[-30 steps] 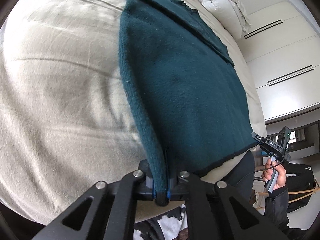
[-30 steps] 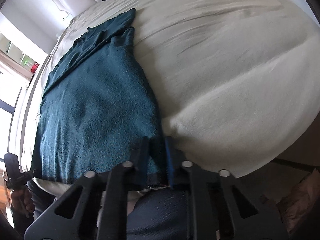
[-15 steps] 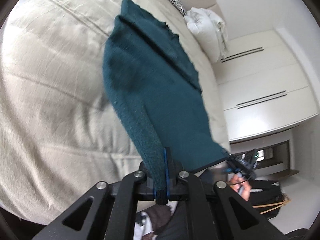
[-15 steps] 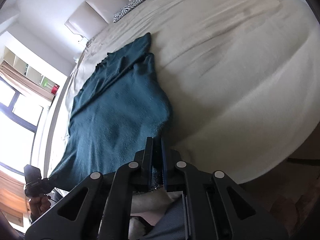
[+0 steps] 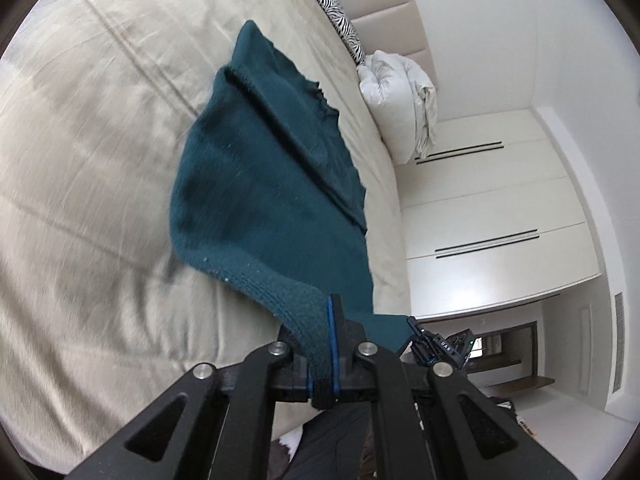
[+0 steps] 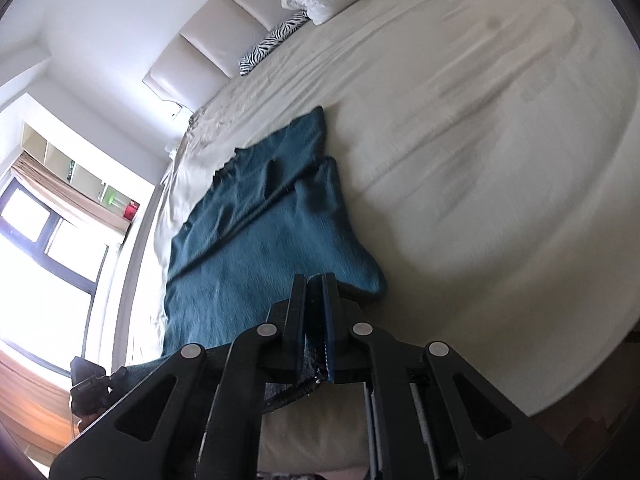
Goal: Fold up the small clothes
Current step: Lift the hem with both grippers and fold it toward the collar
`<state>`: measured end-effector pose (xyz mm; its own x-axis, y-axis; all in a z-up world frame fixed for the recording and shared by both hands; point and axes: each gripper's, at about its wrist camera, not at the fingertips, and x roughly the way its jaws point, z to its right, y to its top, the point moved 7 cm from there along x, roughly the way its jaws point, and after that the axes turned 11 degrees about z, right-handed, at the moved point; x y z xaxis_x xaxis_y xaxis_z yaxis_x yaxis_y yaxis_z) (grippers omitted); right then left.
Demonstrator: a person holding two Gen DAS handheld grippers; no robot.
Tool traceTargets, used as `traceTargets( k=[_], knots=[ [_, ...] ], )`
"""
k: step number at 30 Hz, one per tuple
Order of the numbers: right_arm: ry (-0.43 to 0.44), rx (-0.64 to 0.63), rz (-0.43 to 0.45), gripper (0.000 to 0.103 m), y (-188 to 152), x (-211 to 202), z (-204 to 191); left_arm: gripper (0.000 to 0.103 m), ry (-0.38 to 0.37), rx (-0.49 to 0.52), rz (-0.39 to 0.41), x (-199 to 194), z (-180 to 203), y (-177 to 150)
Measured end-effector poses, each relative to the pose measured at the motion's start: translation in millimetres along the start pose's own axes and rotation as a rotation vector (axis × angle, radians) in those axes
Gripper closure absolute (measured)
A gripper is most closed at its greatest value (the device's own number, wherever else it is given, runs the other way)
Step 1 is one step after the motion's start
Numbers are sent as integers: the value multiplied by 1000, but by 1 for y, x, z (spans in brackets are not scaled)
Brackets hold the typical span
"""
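A dark teal knitted garment (image 5: 272, 184) lies along the beige bed (image 5: 92, 168); its far end rests on the sheet and its near hem is lifted. My left gripper (image 5: 326, 344) is shut on one near corner of the hem. My right gripper (image 6: 316, 320) is shut on the other near corner of the same garment (image 6: 256, 248). The right gripper also shows in the left wrist view (image 5: 440, 346), at the far end of the raised hem. The left gripper shows in the right wrist view (image 6: 90, 380), low at the left.
A white duvet bundle (image 5: 404, 92) and a zebra-print pillow (image 5: 344, 28) lie at the padded headboard (image 6: 208, 32). White wardrobe doors (image 5: 488, 216) stand on one side of the bed, a window (image 6: 44, 248) on the other. The bed's near edge (image 6: 552, 396) is just below the grippers.
Both grippers have risen and moved forward over the bed with the hem, so the near part of the garment has come off the sheet and bunches toward its far end.
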<state>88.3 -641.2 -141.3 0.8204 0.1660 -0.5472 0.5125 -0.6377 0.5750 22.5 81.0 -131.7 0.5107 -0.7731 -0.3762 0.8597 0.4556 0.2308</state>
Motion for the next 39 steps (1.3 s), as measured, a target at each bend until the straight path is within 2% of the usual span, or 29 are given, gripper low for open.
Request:
traceTargets(
  k=[10,20,27,32,39],
  knots=[
    [3,-3,50,96,45,37,-16,97,-32,-44,52,11,7,39],
    [-19,-21,101,96,99,85,-33,97,-64,-79,121,38,17,97],
    [-78,-47,113,96,132,139,-44,97,-42,-91,144,67,9,133],
    [-122,-97,108,96,144,182,-54,97,-28,-110,148,85,-1,152],
    [-147,-102,95,96,156,228,-57,97,-22,-123,160,101,-11,173]
  ],
)
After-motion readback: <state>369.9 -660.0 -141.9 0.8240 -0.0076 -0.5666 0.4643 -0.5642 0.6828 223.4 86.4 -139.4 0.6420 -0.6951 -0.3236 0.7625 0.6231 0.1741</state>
